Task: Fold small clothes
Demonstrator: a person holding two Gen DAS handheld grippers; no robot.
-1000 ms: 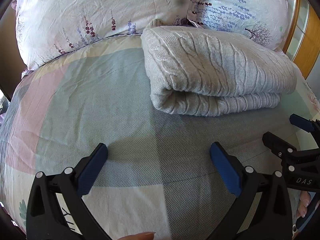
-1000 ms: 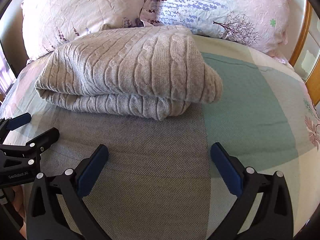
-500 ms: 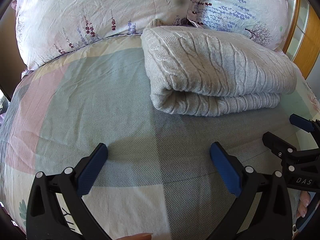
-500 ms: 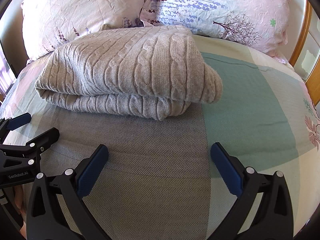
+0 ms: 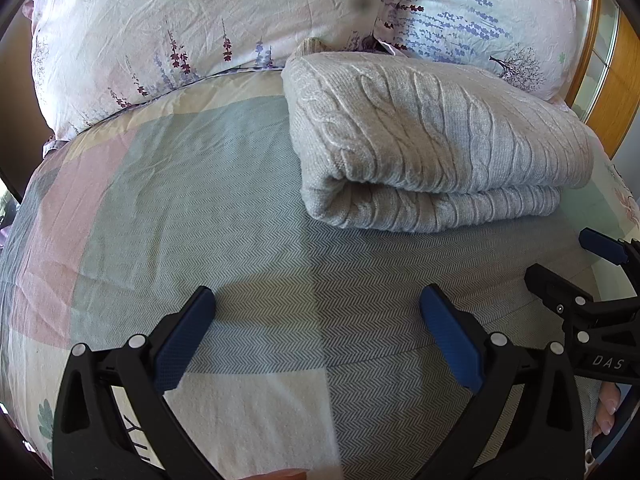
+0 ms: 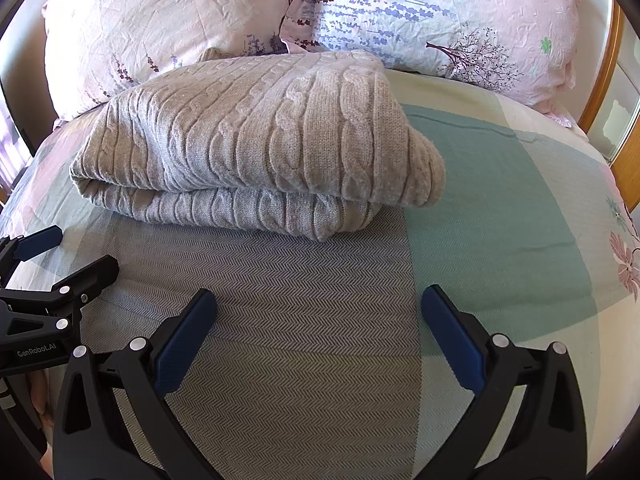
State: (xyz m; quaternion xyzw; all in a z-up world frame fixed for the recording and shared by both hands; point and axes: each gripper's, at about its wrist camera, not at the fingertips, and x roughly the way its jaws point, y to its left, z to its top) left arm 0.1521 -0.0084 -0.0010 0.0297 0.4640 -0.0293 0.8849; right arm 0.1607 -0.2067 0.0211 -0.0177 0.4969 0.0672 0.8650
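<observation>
A grey cable-knit sweater [image 5: 432, 140] lies folded in a thick stack on the bed, near the pillows; it also shows in the right wrist view [image 6: 256, 140]. My left gripper [image 5: 316, 300] is open and empty, hovering over the bedspread well short of the sweater's front left corner. My right gripper [image 6: 318, 300] is open and empty, short of the sweater's front right corner. Each gripper shows at the edge of the other's view: the right gripper [image 5: 576, 260] and the left gripper [image 6: 68, 252].
The patchwork bedspread [image 5: 180, 200] covers the bed [image 6: 500, 200]. Two floral pillows [image 5: 192, 28] [image 6: 460, 12] lean behind the sweater. A wooden headboard frame [image 6: 612, 80] runs along the right edge.
</observation>
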